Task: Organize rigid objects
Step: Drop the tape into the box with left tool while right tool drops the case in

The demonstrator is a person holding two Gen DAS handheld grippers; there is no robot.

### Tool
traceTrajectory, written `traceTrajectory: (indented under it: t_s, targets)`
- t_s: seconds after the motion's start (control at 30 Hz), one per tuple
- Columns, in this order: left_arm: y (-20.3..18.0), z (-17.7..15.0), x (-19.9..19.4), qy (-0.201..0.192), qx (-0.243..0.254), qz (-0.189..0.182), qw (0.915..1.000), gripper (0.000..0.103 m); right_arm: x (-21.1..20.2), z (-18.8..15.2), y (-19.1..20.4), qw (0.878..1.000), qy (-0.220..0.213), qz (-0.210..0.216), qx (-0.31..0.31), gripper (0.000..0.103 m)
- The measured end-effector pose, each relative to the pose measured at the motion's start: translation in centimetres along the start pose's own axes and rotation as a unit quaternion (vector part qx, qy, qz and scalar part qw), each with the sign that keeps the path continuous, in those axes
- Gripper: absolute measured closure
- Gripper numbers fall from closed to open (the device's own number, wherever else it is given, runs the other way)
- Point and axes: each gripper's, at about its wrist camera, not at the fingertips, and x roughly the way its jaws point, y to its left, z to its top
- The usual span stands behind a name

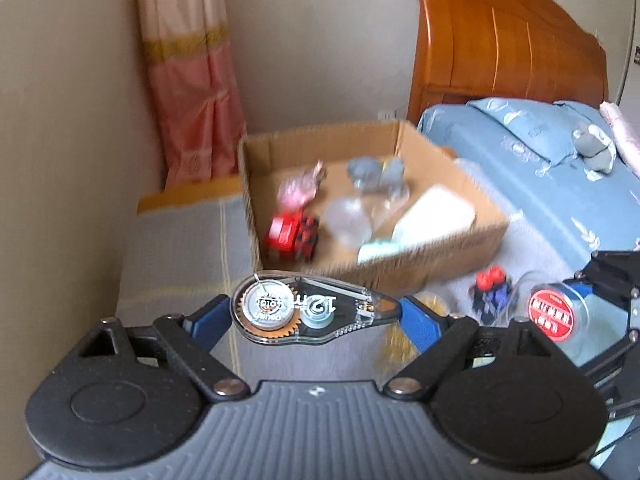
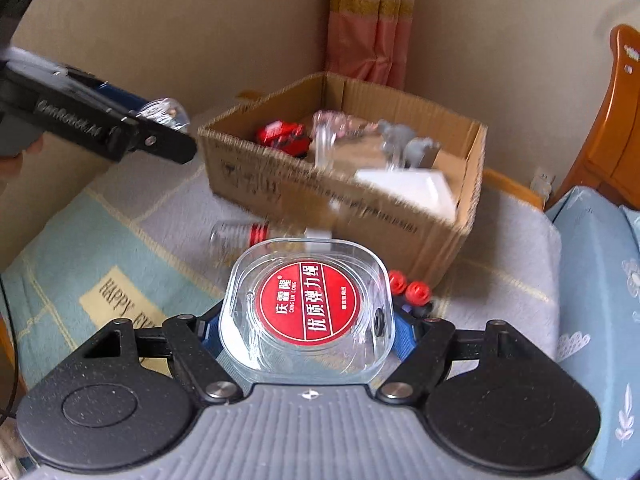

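Observation:
My left gripper (image 1: 316, 314) is shut on a clear correction tape dispenser (image 1: 304, 310), held in the air before an open cardboard box (image 1: 440, 252). My right gripper (image 2: 308, 328) is shut on a clear plastic case with a round red label (image 2: 310, 308); this case also shows in the left wrist view (image 1: 554, 314). The cardboard box (image 2: 320, 196) holds a red toy car (image 2: 282, 134), grey elephant figures (image 2: 404, 140), clear glass pieces and a white flat box (image 2: 412, 186). My left gripper also shows at the upper left of the right wrist view (image 2: 168, 128).
The box stands on a checked blanket (image 2: 128, 248) on a bed by a beige wall. A small clear bottle with a red cap (image 2: 240, 236) and a red-and-blue toy (image 2: 412, 294) lie on the blanket before the box. A wooden headboard (image 1: 500, 40) and blue bedding (image 1: 540, 168) lie right.

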Motion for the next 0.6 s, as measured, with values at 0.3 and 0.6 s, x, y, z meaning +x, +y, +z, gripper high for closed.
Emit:
traceTrajectory:
  t_s: [0.3, 0.6]
  targets:
    - [-0.8, 5.0, 3.5, -0.007, -0.004, 0.001, 1.0000, 0.014, -1.1, 3.2, -2.6, 0.999, -0.030, -0.013, -0.001, 0.023]
    - [0.2, 4.0, 5.8, 0.022, -0.058, 0.007, 0.9981, 0.010, -1.2, 5.5, -3.8, 0.998, -0.048, -0.029, -0.006, 0.023]
